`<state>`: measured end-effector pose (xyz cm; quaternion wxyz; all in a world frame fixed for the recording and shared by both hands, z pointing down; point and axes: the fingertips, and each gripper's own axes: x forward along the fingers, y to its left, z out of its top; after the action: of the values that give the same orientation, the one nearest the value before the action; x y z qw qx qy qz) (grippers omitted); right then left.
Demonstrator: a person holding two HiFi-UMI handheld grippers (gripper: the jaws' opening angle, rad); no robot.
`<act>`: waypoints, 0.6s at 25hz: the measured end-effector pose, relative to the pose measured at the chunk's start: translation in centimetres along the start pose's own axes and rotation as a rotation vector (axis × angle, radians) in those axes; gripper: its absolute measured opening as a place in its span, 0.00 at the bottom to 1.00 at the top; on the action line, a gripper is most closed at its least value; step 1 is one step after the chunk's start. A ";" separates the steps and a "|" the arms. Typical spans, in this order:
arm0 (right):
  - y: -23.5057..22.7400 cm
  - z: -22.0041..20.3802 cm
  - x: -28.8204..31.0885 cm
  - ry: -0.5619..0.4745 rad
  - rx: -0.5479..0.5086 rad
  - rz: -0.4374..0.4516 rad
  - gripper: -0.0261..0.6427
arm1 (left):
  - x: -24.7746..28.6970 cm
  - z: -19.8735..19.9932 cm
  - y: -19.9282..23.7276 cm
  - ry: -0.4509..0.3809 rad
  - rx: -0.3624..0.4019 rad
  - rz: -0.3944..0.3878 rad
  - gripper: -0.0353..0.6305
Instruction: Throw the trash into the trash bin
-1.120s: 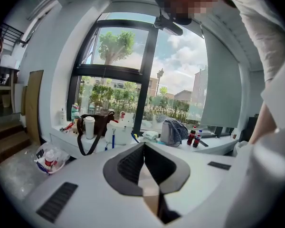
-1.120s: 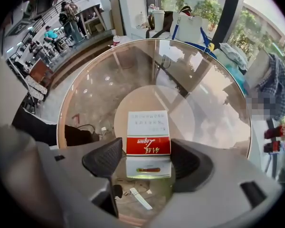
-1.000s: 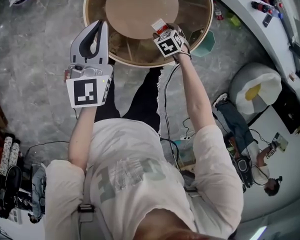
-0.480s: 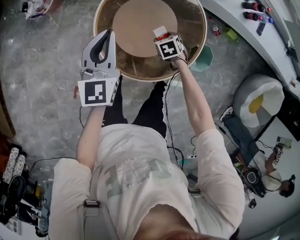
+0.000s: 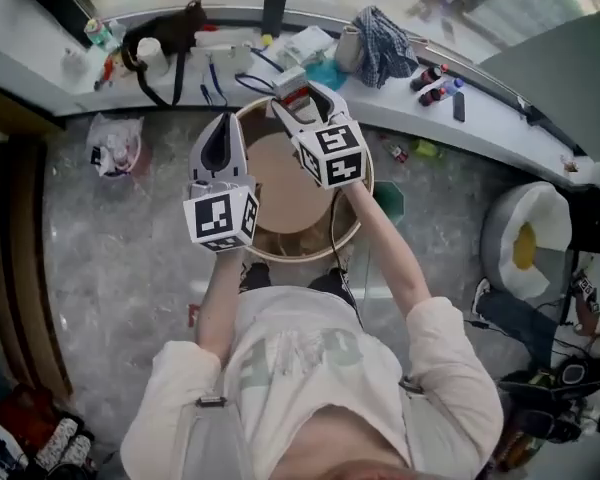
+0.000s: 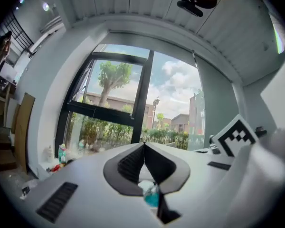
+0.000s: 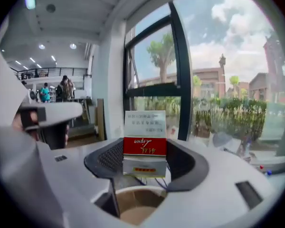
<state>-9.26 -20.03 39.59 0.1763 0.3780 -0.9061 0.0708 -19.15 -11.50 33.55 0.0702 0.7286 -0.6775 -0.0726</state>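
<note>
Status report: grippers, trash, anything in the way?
Left gripper jaws shut, empty. Right gripper jaws just closing on red-and-white box, gripping it. Round table underneath; teal bin beside it.

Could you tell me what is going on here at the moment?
A person standing over a round table is clearing trash with two handheld grippers. The right gripper holds a small red-and-white box up above the table, its jaws having just closed a little on it. The left gripper is shut and empty. The teal bin beside the table has not received the box yet.
</note>
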 end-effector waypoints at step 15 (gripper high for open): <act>0.9 24.2 -26.3 -0.798 -0.206 -0.355 0.46 | -1.3 19.3 -13.7 -0.315 0.187 -0.296 0.07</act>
<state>0.85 -8.36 7.34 -0.1408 0.5058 -0.8266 -0.2026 -9.74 -9.33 11.90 -0.1158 0.8028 -0.5698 -0.1320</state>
